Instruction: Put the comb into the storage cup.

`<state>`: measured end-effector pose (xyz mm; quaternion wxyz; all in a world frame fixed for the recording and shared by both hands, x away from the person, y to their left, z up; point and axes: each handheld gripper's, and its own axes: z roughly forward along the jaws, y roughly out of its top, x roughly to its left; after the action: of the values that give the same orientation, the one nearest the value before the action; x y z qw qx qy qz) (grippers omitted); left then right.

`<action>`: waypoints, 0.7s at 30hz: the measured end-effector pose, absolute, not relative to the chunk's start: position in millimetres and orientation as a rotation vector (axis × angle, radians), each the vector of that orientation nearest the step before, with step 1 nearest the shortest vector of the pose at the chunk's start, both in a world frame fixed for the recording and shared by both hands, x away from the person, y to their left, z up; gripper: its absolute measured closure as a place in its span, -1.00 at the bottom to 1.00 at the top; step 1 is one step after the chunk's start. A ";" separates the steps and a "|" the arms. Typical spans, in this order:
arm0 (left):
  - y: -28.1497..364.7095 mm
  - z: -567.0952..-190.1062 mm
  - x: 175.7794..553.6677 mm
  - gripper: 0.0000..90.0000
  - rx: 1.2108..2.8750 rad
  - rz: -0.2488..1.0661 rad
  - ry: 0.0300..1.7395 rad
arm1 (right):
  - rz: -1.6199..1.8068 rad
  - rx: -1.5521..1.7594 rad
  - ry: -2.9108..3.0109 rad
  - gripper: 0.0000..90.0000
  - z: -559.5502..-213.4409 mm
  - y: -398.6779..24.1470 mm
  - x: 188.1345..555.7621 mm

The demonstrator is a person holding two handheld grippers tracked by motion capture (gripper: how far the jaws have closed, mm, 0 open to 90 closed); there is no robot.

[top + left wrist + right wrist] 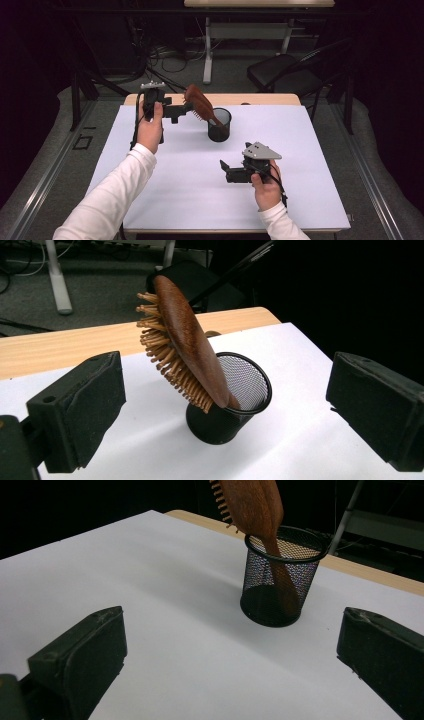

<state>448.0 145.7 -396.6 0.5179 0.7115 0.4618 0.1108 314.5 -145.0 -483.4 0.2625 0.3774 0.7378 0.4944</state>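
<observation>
The high view looks down from above the person's side of the counter [200,200]. The left gripper view sits close to the black mesh cup [225,410] with the wooden brush [187,345]. The right gripper view looks from farther back. All three share that cup.

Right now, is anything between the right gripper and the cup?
No. In the right gripper view, just bare white table lies between the right gripper and the cup.

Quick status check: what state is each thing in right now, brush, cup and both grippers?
Wooden hairbrush: handle down in the cup, head leaning out over the rim, held by nothing.
Black mesh cup: upright on the white table cover.
Left gripper: open, beside the brush head.
Right gripper: open, low over the cover, holding nothing.
</observation>
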 end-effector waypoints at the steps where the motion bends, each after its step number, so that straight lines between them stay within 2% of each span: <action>1: 145.7 -396.6 448.0 -0.94 1.707 0.266 1.108 | 1.338 1.023 1.997 -1.00 -483.6 -144.9 314.5; 21: 164.6 -401.8 423.3 -0.94 1.781 0.255 1.042 | 1.315 1.022 2.015 -1.00 -486.1 -142.2 316.9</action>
<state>423.3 164.6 -401.8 0.5066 0.7384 0.4323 0.1059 316.9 -142.2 -486.1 0.2605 0.3774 0.7442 0.4857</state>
